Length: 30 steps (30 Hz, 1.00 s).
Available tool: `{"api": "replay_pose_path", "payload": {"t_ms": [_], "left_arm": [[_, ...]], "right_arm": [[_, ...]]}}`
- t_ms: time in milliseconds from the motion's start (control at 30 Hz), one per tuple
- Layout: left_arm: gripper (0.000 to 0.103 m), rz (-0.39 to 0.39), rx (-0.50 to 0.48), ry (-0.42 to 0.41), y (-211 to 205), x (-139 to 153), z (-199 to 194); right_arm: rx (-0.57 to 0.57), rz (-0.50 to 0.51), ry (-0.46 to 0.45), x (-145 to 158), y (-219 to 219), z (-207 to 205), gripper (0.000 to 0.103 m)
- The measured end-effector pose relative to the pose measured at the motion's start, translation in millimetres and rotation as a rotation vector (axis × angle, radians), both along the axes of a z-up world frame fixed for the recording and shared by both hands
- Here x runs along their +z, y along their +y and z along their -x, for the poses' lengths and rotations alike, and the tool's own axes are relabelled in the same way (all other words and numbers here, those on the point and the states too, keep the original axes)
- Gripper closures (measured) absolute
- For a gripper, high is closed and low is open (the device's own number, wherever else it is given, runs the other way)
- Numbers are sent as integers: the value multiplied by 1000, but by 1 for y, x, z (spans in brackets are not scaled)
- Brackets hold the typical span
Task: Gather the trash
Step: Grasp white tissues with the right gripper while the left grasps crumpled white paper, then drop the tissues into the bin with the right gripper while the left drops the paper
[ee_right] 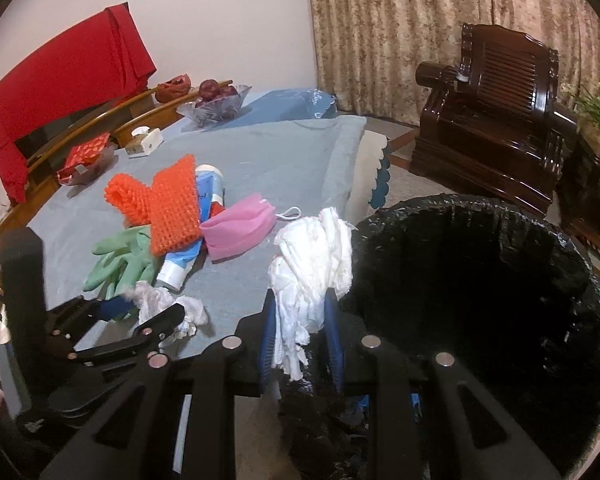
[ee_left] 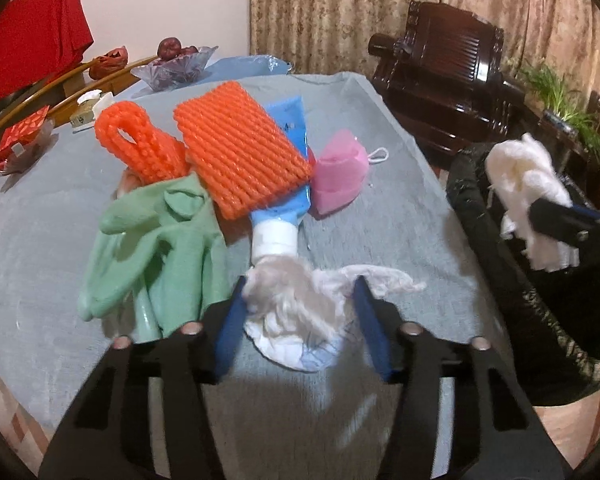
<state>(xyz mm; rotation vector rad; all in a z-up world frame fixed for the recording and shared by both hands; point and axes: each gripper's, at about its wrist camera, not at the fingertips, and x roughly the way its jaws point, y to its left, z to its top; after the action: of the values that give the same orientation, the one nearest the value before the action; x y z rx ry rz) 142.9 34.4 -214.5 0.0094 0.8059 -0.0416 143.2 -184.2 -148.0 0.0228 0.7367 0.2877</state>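
Tissue wad [ee_left: 296, 312] low centre, between my left gripper [ee_left: 298, 322] pads, not yet pinched | right gripper [ee_right: 300, 336] clamped on white wad [ee_right: 312, 256] beside bin [ee_right: 580, 280], lower right | I'd squeeze fully, then lift clear.

Between the left gripper [ee_left: 300, 304] fingers lies soft crumpled tissue [ee_left: 296, 312]; beyond it, a knobbly orange foam net [ee_left: 240, 152], matt grey tablecloth [ee_left: 40, 248].
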Motion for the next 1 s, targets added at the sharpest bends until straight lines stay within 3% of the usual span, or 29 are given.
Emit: {"api": "replay_pose_path", "payload": {"t_ms": [133,167,633,1000], "left_arm": [[88,0,-3,-4,0,3,0],[90,6,-2,-6,1,5,2],[93,38,-78,-142,-14,79,27],[93,93,-205,-208,-76,117,17]], "right_arm": [[-7,-2,-1,2,-4,2,80],[-9,-4,-2,3,-5,3,80],[-47,-48,-90,40,-26,22,80],[-162,-42,-147,65,-80,40,80]]}}
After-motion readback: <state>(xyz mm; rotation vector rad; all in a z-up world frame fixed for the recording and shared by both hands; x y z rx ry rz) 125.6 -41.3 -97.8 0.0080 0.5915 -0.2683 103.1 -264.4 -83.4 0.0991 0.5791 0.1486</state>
